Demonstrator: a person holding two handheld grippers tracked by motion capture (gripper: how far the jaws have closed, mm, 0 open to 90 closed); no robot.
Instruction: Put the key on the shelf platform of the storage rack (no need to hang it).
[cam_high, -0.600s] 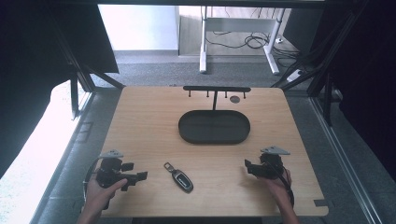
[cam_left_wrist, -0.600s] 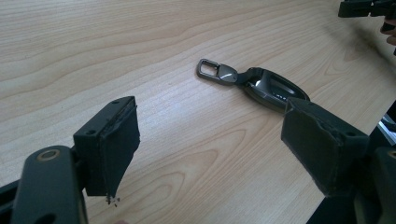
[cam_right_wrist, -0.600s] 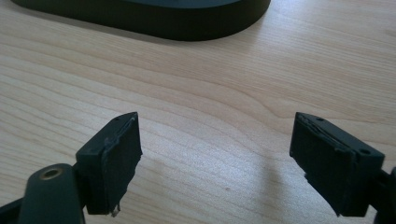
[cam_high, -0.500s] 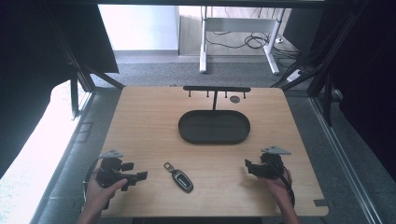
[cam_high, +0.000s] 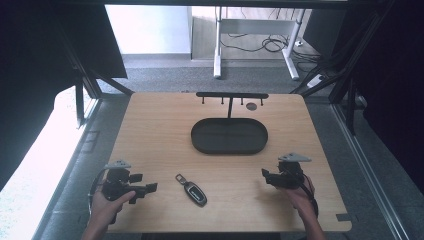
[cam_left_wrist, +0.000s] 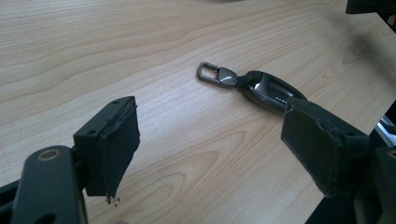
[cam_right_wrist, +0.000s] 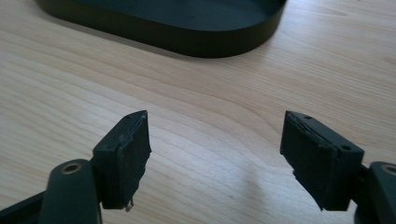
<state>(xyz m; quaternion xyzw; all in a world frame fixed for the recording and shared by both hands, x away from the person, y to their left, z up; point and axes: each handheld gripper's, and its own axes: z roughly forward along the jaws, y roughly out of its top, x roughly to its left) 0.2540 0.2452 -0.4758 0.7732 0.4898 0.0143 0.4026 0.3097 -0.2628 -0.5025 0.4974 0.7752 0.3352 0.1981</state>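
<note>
A dark car key fob with a metal clip lies on the wooden table near the front edge. In the left gripper view the key fob lies just beyond the jaws, partly behind the right-hand jaw. My left gripper is held at the front left, open, pointing toward the fob. Held at the front right, my right gripper is open and empty. A black oval tray sits mid-table, and the right gripper view looks at the tray's wall from close by.
A black rack with short pegs stands behind the tray at the table's far edge, with a small round dark spot beside its post. Dark frame posts flank the table. Beyond it are grey floor, desk legs and cables.
</note>
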